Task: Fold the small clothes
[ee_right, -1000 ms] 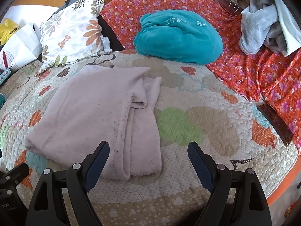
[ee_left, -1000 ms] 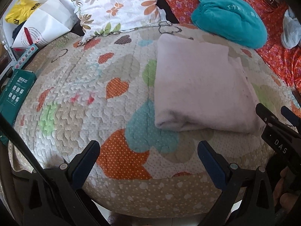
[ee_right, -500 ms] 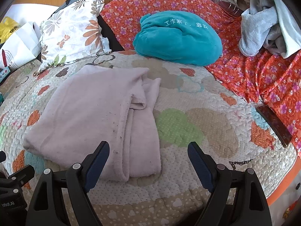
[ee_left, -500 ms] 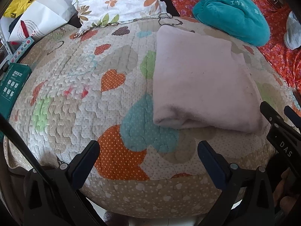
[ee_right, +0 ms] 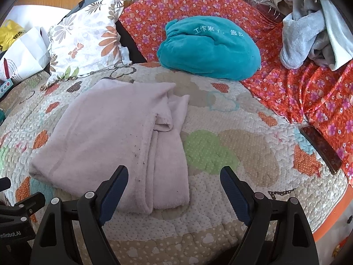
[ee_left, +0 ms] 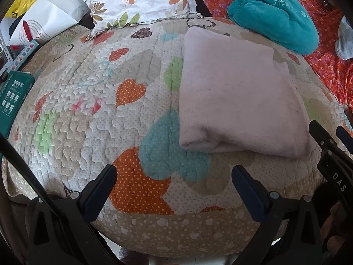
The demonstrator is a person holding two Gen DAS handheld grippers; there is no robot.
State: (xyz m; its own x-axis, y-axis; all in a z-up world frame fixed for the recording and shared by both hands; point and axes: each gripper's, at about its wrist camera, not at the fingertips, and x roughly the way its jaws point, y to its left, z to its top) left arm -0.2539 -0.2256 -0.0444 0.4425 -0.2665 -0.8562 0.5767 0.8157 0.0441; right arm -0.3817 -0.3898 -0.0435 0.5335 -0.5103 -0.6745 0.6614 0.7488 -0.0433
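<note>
Lying lengthwise toward twelve o'clock, the folded pink garment (ee_right: pixel 110 137) sits at eleven o'clock of the spread, empty right tongs (ee_right: pixel 174 190), nearer than the equally spread left tongs (ee_left: pixel 174 187).

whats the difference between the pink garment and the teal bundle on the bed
The pink garment is pale and lies folded in flat layers; the teal bundle is vivid and sits as a rounded mound. The pink garment is plain, while the teal bundle carries light embroidered characters. The pink garment rests on the heart-print quilt, near both open grippers; the teal bundle sits farther back, against the red floral cover. Both are soft fabric, and neither is gripped.
</note>
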